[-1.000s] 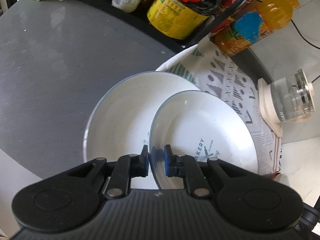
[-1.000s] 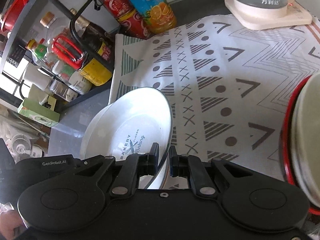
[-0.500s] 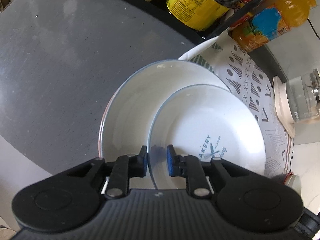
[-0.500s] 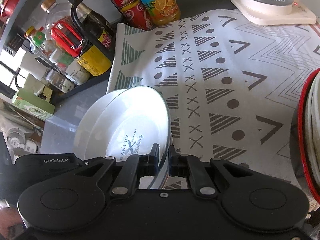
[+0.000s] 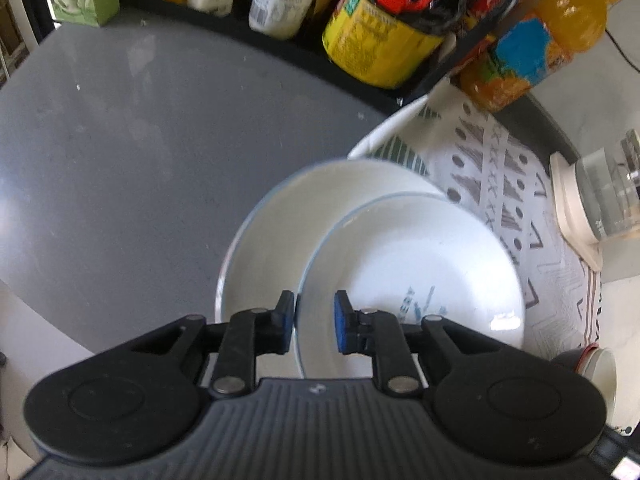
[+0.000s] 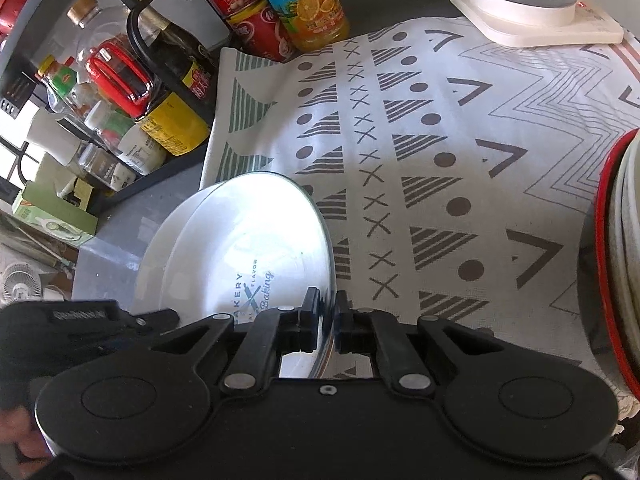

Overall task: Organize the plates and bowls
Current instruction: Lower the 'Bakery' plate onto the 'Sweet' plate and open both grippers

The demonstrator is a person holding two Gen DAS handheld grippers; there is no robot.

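Two white plates overlap where the grey counter meets a patterned cloth. The upper one, the printed plate (image 5: 420, 256) (image 6: 248, 240), carries blue "Bakery" lettering and lies tilted on the plain plate (image 5: 276, 232) (image 6: 154, 268). My right gripper (image 6: 328, 310) is shut on the printed plate's right rim. My left gripper (image 5: 316, 310) straddles that plate's left rim. The rim sits against the left pad, with a clear gap to the blue right pad, so this gripper is open.
A black rack of bottles and jars (image 5: 380, 40) runs along the back, with an orange juice bottle (image 5: 540, 52) beside it. A glass kettle (image 5: 604, 196) stands on the patterned cloth (image 6: 440, 160). A red-rimmed stack of dishes (image 6: 616, 260) is at the right. The grey counter (image 5: 120, 160) lies to the left.
The left gripper's jaws have widened and no longer pinch the printed plate's rim. The right gripper keeps its grip, and the plates have barely shifted.
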